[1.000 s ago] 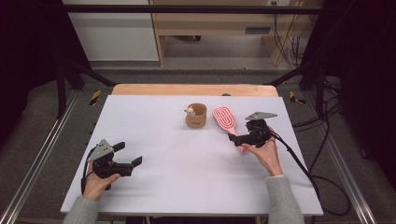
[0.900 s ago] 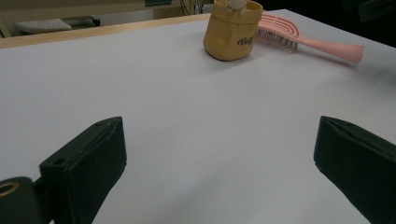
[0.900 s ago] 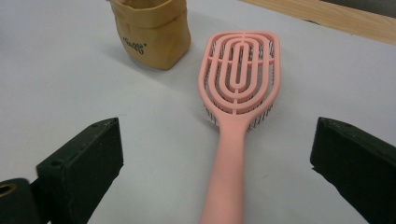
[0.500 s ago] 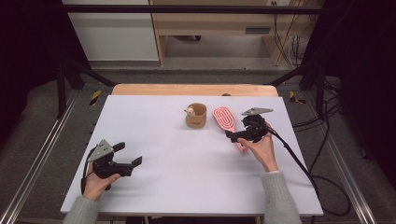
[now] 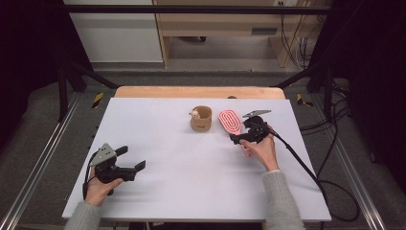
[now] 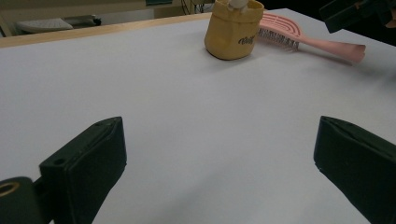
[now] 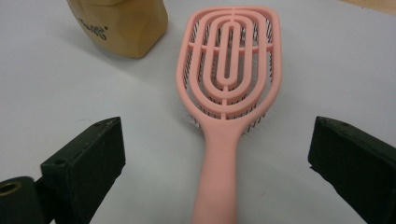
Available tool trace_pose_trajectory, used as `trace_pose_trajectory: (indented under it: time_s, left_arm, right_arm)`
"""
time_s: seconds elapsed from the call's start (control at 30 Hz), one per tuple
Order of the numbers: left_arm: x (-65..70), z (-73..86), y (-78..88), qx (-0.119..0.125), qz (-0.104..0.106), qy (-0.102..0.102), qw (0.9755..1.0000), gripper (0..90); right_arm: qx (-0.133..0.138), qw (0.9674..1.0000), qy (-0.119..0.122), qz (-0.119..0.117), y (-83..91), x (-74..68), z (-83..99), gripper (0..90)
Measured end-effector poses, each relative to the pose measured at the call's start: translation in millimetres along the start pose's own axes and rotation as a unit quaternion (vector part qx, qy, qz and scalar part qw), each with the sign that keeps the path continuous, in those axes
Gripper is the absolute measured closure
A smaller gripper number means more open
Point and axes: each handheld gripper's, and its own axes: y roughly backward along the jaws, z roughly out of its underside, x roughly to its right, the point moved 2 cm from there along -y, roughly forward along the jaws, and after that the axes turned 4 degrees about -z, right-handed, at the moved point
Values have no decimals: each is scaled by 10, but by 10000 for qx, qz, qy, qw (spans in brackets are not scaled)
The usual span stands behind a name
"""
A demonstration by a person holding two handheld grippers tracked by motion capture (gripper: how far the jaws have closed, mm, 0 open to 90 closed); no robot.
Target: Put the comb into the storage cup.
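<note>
Up at two o'clock, one pink plastic hairbrush (image 7: pixel 227 79), oval with looped slots, lies bristles-down between the right gripper (image 7: pixel 215 154)'s spread jaws. One yellow squat pot (image 5: pixel 201 118) sits just beside it. At seven o'clock, the left gripper (image 6: pixel 219 163) gapes wide over white tabletop (image 5: pixel 182 163).

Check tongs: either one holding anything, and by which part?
Nothing held. Right tongs open, straddling the pink brush handle without closing; left tongs open over bare table.

White table (image 5: pixel 191 167), grey floor (image 5: pixel 43 120) around

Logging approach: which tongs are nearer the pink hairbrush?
Right. The right tongs straddle the hairbrush handle, jaws open; the left tongs sit far off at the near-left.
</note>
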Motion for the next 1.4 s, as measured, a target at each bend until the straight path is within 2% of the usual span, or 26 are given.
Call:
trace_pose_trajectory:
  time_s: [0.27,0.43,0.73,1.03,1.4]
  left_arm:
    - [-3,0,2,11,2,5,10000,23]
    - [-5,-1,4,13,-2,7,10000,23]
    - [-6,-1,4,13,-1,6,10000,23]
    - [-6,0,3,9,-4,8,10000,23]
    - [-10,0,4,0,-13,12,10000,23]
  right_arm:
    - [-222,9997,19,27,-138,21,27,98]
    - [-306,9995,46,47,-183,30,44,167]
    - [-385,9992,-16,-47,-198,39,49,386]
    - [-518,9986,-8,45,-239,48,75,462]
    - [-600,9982,8,39,-280,64,91,560]
